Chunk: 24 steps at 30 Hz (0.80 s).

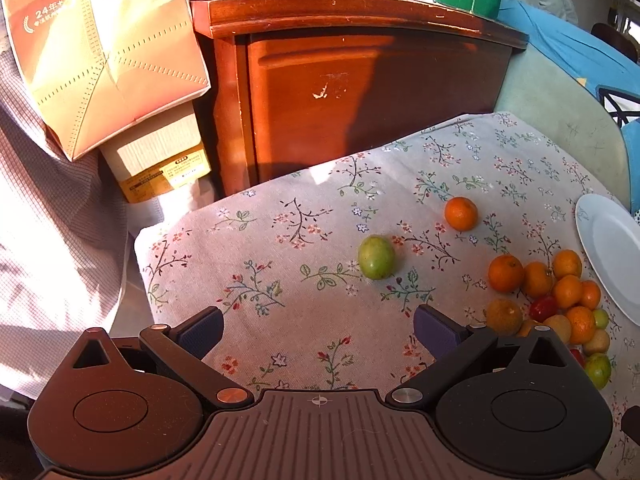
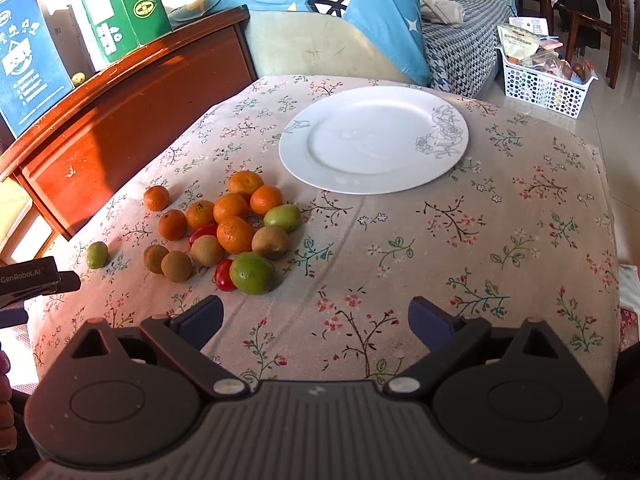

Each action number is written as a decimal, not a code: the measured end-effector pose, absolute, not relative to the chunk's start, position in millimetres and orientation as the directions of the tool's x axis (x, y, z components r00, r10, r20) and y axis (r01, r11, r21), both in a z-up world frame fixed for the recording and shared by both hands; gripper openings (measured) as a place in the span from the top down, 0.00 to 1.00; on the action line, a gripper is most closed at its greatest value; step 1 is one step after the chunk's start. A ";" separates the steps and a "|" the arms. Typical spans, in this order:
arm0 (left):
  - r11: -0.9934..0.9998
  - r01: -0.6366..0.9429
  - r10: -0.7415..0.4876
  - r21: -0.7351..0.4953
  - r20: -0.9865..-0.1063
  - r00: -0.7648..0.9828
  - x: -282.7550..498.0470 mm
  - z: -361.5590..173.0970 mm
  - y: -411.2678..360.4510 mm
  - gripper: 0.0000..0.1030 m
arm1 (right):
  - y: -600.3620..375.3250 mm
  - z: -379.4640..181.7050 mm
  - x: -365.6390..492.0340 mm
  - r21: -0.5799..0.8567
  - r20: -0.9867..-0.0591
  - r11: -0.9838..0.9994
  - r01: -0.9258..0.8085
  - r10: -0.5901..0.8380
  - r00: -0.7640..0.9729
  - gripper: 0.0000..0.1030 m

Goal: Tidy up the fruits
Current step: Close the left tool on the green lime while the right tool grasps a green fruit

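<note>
The landmark is the round white ceramic plate with a grey line-drawn rose, which lies empty on the floral-print tablecloth.

Left of the plate, against the table's edge, stands the reddish-brown wooden cabinet carrying a blue carton and a green carton.

The left gripper hovers over the cloth with its jaws spread wide and nothing between them. Ahead of it, well left of the plate, a lone small green fruit lies apart from the rest, and a single orange mandarin sits just beyond it.

Nearer the plate, just off its left rim, lies the mixed heap of fruit: orange mandarins, brown kiwi-like fruits, two red cherry tomatoes and two green fruits, all touching or nearly so. The largest green fruit lies at the near edge of the heap, with a red tomato touching its left side.

The right gripper hovers over bare cloth below the plate, jaws wide apart and empty. No object lies between this gripper and the plate.

Right of the plate, beyond the table, a white plastic lattice basket rests on the floor.
</note>
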<state>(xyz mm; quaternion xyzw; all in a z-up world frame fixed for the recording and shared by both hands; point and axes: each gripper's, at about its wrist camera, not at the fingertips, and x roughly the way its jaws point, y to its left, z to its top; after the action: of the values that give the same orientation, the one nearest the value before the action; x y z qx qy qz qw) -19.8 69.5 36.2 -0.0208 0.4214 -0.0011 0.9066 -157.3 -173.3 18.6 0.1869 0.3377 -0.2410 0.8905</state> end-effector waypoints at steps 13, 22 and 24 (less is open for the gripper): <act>0.998 0.026 0.024 0.058 -0.723 0.690 17.6 21.1 44.3 0.09 | -174.9 13.1 -153.5 0.212 -0.669 0.822 0.528 -0.272 0.692 0.25; 0.999 0.048 -0.028 0.007 -0.717 0.696 27.5 14.2 44.5 0.20 | -175.1 6.9 -131.8 0.246 -0.652 0.843 0.479 -0.222 0.725 0.38; 0.998 0.061 -0.050 -0.011 -0.719 0.693 28.2 12.0 44.4 0.30 | -175.3 5.3 -128.4 0.248 -0.650 0.847 0.471 -0.215 0.729 0.41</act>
<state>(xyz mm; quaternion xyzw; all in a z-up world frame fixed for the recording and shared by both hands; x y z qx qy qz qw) 28.2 44.4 12.0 0.0070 0.3908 -0.0300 0.9200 -128.4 -175.3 5.3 0.2026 0.3159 -0.1890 0.9074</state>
